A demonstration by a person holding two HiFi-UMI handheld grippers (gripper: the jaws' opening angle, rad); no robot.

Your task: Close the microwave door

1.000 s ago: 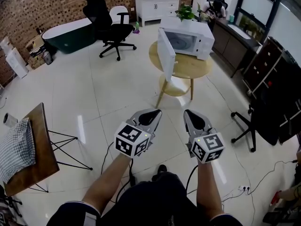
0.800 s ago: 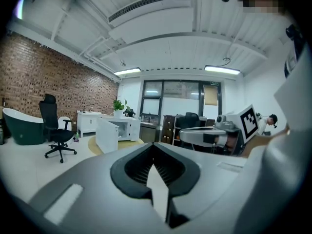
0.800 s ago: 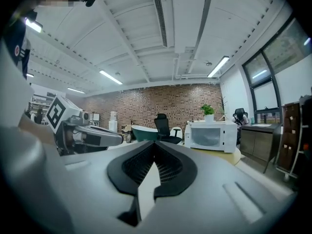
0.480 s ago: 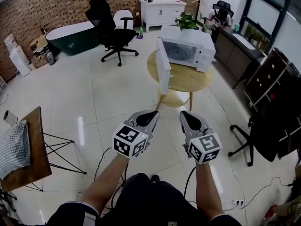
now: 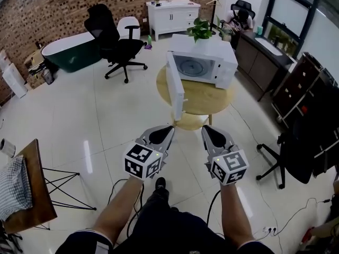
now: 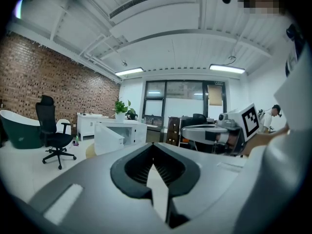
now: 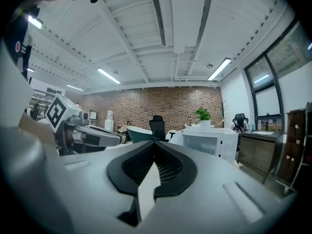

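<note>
A white microwave (image 5: 209, 62) stands on a round wooden table (image 5: 204, 99) ahead of me. Its door (image 5: 176, 87) hangs wide open, swung out to the left with its edge toward me. Both grippers are held side by side over the white floor, well short of the table. My left gripper (image 5: 168, 127) is shut and holds nothing; my right gripper (image 5: 206, 127) is shut and holds nothing too. The left gripper view shows the microwave (image 6: 119, 132) small and far beyond the closed jaws. In the right gripper view the microwave (image 7: 209, 143) sits ahead and to the right.
A black office chair (image 5: 114, 44), a dark green bathtub (image 5: 66, 51) and a white cabinet (image 5: 172, 12) stand at the back. A plant (image 5: 200, 29) sits behind the microwave. Dark cabinets (image 5: 310, 91) and another black chair (image 5: 294, 152) line the right. A wooden side table (image 5: 29, 194) is at the left.
Both grippers have moved forward together toward the table, and the microwave with its open door now appears nearer. Both pairs of jaws have stayed shut.
</note>
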